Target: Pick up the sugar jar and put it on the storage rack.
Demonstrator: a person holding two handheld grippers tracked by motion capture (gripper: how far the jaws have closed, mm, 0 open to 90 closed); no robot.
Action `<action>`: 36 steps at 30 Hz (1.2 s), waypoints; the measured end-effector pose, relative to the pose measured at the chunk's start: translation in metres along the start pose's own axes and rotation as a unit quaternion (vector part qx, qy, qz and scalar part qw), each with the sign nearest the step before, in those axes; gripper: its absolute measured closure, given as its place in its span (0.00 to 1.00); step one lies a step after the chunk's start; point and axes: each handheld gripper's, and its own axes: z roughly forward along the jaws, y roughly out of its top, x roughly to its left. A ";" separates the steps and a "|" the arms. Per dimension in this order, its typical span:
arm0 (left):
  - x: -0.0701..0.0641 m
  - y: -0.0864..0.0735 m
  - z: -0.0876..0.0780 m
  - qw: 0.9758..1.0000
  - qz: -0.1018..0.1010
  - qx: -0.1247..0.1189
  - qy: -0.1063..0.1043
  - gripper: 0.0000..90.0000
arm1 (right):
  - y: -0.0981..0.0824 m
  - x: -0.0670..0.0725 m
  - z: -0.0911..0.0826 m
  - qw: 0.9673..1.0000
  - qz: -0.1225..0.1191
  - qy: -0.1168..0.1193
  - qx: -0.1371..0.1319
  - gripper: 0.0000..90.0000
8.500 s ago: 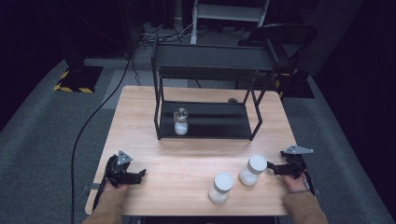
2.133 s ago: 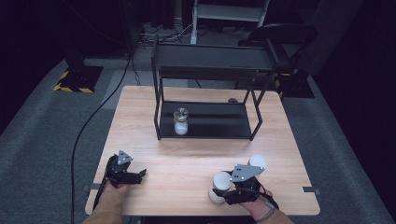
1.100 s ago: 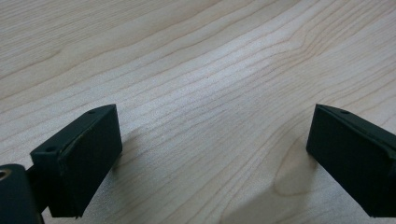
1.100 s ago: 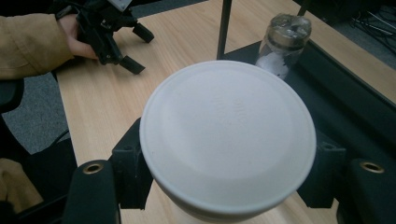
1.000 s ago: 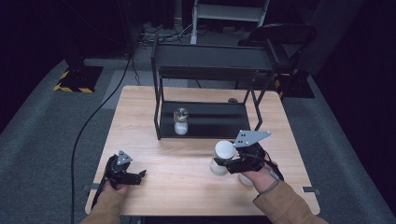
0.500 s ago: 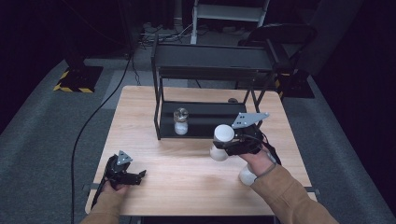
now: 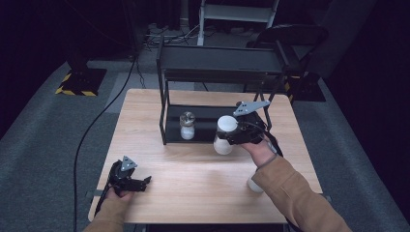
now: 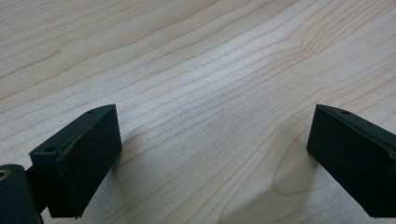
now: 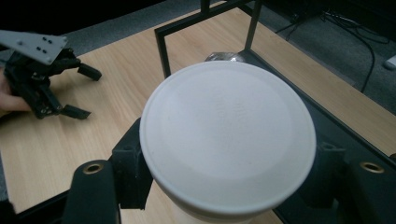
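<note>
While the white-lidded jar (image 7: 225,134) hangs clamped in my right gripper (image 7: 231,137) just before the black shelf rack (image 7: 218,60), I judge I'm mid-carry. Next I should ease it onto the lower shelf beside the glass jar (image 7: 187,125). My left gripper (image 7: 144,182) rests wide apart on the table (image 7: 193,179).

- The high view looks forward and down on my table (image 7: 203,169) from above its near edge, with the rack (image 7: 217,72) at the far side.
- My left gripper view sits close over bare wood, aimed down.
- My right gripper view looks close down a jar (image 9: 229,135), toward the rack (image 9: 205,28).
- It shares my left gripper (image 9: 70,91) with the high view (image 7: 145,182).
</note>
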 end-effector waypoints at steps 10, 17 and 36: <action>0.000 0.000 0.000 1.000 0.000 0.000 0.000 0.03 | 0.010 -0.014 0.020 0.999 0.025 -0.025 0.004 0.37; 0.000 0.000 0.000 1.000 0.000 0.000 0.000 0.03 | 0.012 -0.021 0.034 0.998 0.041 -0.046 0.016 0.37; 0.000 0.000 0.000 1.000 0.000 0.000 -0.001 0.03 | 0.014 -0.029 0.079 0.995 0.067 -0.066 0.034 0.37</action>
